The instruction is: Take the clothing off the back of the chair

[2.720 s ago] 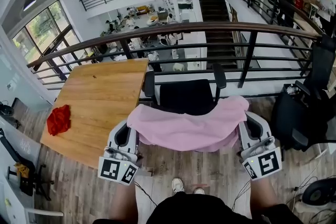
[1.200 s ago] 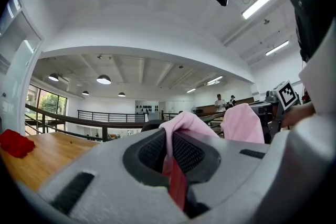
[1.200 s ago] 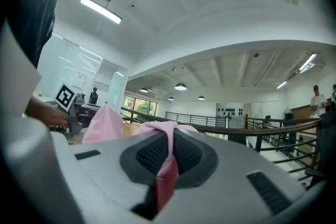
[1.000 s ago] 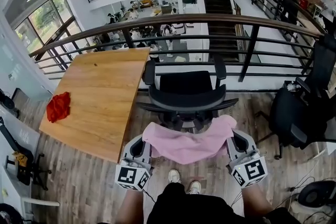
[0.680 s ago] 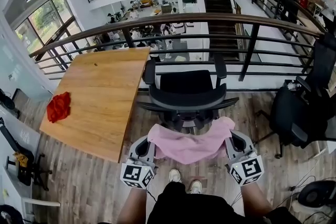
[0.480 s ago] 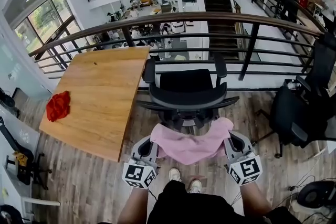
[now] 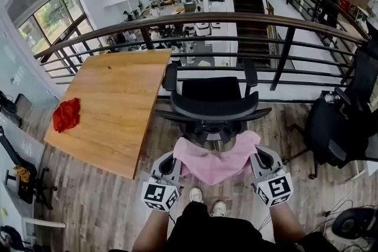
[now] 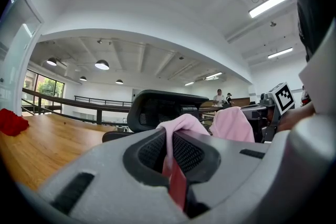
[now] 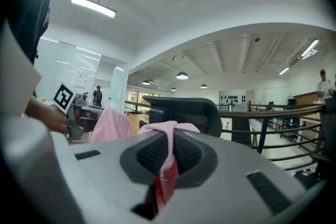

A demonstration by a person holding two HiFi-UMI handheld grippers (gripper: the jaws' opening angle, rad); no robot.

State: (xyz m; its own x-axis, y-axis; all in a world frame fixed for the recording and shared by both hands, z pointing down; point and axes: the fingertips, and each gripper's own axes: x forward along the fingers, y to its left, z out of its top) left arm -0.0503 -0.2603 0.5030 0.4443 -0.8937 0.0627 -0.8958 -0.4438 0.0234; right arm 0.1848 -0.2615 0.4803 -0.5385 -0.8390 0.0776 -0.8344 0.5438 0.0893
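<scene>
A pink garment [image 7: 215, 159] hangs stretched between my two grippers, clear of the black office chair [image 7: 214, 104] that stands just beyond it. My left gripper [image 7: 175, 157] is shut on the garment's left end, and pink cloth [image 8: 178, 126] shows pinched between its jaws in the left gripper view. On the other side my right gripper [image 7: 257, 154] is shut on the right end, with the cloth [image 9: 167, 136] bunched in its jaws. The chair's back [image 8: 168, 105] is bare, and the chair's back [image 9: 186, 110] also shows bare in the right gripper view.
A wooden table [image 7: 112, 103] stands to the left with a red cloth [image 7: 66, 114] on it. A dark railing [image 7: 236, 23] runs behind the chair. Another black chair [image 7: 342, 121] stands at the right. My feet [image 7: 204, 205] are on the wood floor.
Both grippers have come down and back towards my body with the pink garment, which was draped over the chair's back at first and now hangs free of it.
</scene>
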